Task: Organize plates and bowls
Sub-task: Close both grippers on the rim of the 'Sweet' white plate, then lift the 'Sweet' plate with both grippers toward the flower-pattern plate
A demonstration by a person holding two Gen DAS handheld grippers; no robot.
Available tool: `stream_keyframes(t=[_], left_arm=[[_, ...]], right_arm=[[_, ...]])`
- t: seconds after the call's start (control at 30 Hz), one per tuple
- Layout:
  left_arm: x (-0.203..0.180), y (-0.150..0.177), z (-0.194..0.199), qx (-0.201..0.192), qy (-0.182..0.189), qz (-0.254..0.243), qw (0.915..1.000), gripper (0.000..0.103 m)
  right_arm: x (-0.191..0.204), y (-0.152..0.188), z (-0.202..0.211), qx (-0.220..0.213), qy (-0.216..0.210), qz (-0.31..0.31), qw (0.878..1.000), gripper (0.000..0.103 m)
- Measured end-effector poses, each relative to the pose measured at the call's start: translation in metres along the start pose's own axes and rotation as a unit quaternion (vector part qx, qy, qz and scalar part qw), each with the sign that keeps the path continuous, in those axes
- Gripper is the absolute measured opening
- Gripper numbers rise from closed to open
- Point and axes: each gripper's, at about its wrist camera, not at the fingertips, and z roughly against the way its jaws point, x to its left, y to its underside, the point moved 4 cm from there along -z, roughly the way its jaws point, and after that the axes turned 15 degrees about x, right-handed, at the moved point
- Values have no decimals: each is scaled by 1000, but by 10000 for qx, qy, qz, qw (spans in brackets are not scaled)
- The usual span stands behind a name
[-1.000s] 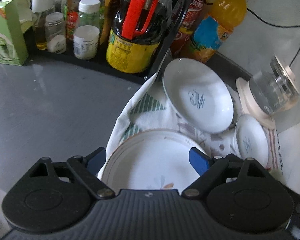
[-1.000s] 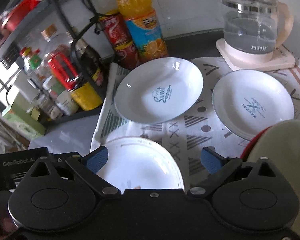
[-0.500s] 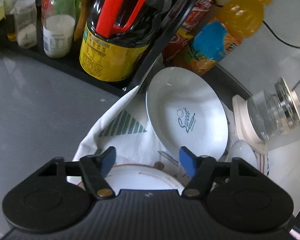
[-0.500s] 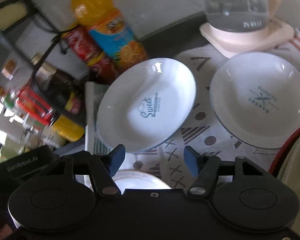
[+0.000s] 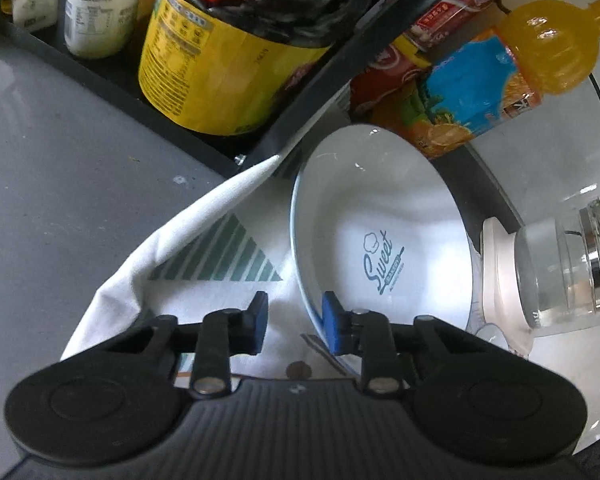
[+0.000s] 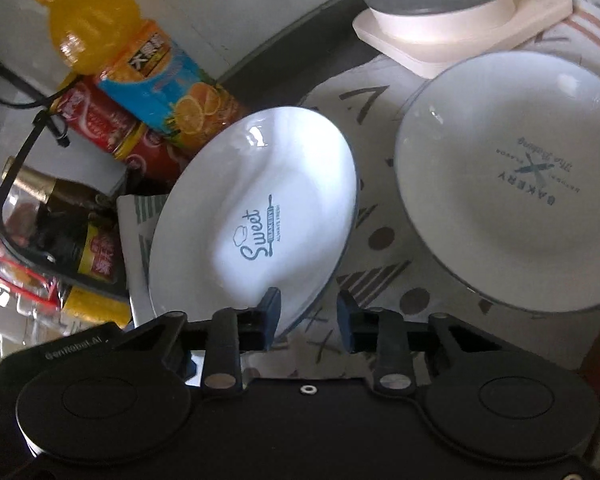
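Note:
A white "Sweet" plate [image 5: 380, 224] lies on a patterned cloth [image 5: 220, 256], also in the right wrist view [image 6: 256, 216]. My left gripper [image 5: 294, 322] is open, its jaws partly closed, at the plate's near left rim; the rim sits just inside the right pad. My right gripper [image 6: 308, 324] is open, jaws straddling the plate's near right rim without pinching it. A second white "Bakery" plate [image 6: 512, 180] lies to the right on the cloth.
A black rack [image 5: 340, 68] with a yellow-labelled jar [image 5: 220, 60], an orange juice bottle [image 6: 140, 68] and a red can [image 6: 104, 124] stand behind the plate. A glass kettle on a cream base [image 6: 460, 16] stands at the back right. Grey counter [image 5: 60, 184] lies left.
Both grippers have moved forward to the "Sweet" plate and narrowed their jaws around its near rim. The rimmed plate in front has dropped out of view.

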Motion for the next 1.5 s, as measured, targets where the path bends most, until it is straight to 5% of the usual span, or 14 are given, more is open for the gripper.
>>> stream_keyframes(t=[0.37,0.8,1.5], left_arm=[[-6,-11,-15,-68,-30,13,10000,8],[-7,6,7,-203,-22,-96,9997,10],[21,63,79,-506,84,-246,9984,10]], right_arm=[[-4,-12,-20,-8,-99,-106,9999,18],[-6,-6,-4,-170,-252,-188,9994,13],[7,71,37,-305,-406,79,9987,14]])
